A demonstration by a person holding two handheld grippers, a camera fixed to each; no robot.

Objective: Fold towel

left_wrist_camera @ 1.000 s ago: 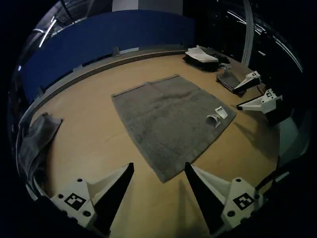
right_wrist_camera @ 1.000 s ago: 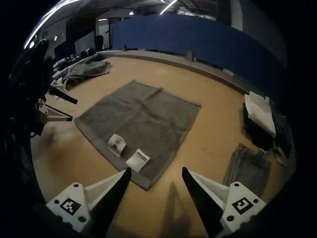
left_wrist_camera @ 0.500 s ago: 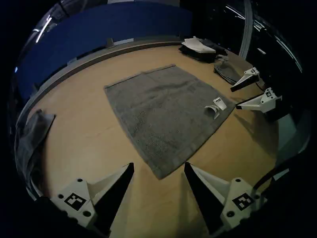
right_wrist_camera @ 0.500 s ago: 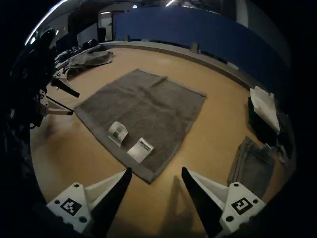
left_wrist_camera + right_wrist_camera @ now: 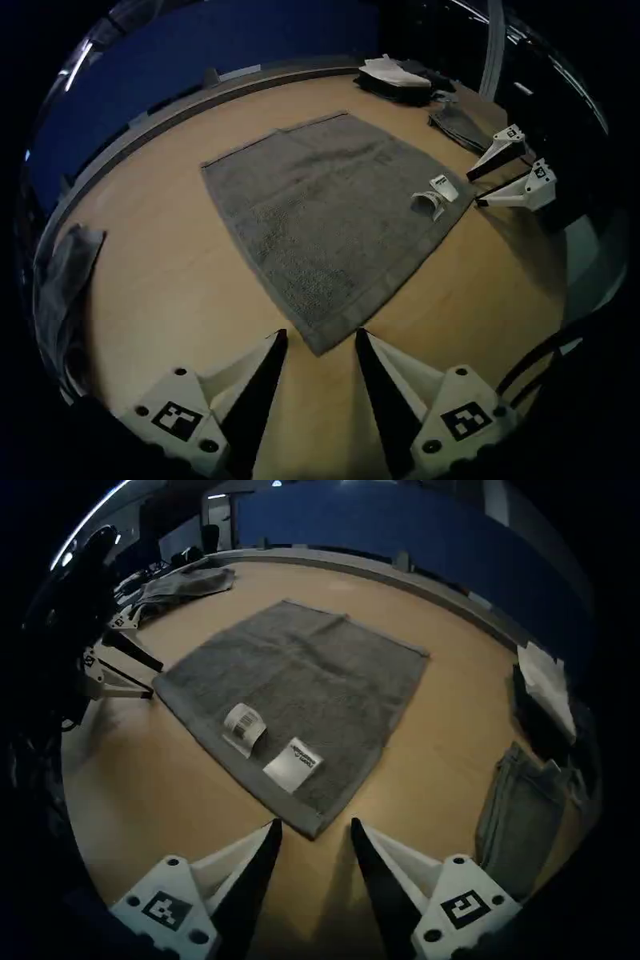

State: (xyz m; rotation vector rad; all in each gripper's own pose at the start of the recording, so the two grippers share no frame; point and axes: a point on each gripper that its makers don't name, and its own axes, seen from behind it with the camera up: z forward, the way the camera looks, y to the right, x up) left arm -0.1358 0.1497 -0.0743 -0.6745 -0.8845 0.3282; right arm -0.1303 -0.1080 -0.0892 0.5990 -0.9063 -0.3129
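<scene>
I see the towel (image 5: 328, 200) spread flat in the middle of the desk (image 5: 160, 264). My left gripper (image 5: 320, 332) has its jaws apart, with one towel corner between them. My right gripper (image 5: 314, 822) is likewise parted around the neighbouring corner, near the white tags (image 5: 294, 764).

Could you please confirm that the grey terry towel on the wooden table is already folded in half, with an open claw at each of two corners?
Not quite. The grey terry towel is not folded; it lies spread flat in a single layer on the wooden table, as the right gripper view shows. The rest holds: the open right claw and the open left claw each sit at a corner.
</scene>
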